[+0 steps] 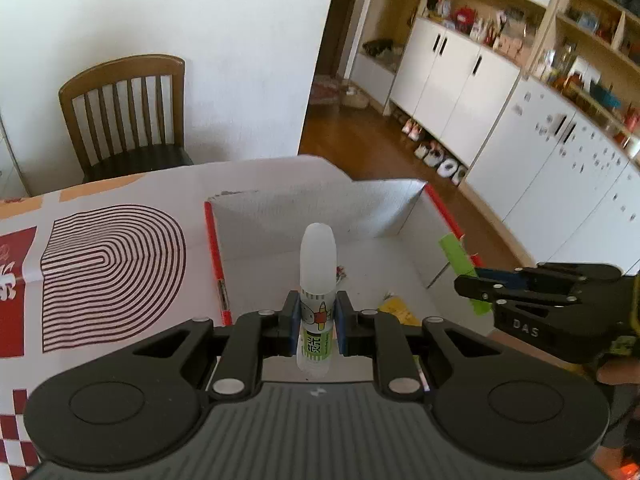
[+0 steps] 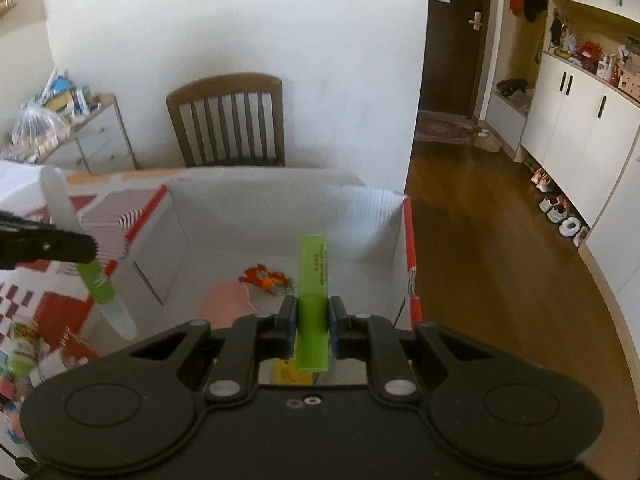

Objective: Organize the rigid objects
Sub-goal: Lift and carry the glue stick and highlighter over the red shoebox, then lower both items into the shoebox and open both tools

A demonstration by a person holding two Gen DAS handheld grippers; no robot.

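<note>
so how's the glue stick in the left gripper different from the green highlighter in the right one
The glue stick is white with a frosted rounded cap and a printed label; the green highlighter is solid bright green with a flat end. The glue stick looks slimmer, the highlighter a bit thicker. Shared: each is clamped mid-body, by the left gripper and right gripper, above the open white box.

Open-topped box (image 2: 280,216), raised flaps around, scattered items (image 2: 266,278) on its floor.

Wooden chair (image 1: 124,116) against white wall (image 1: 224,20).
</note>
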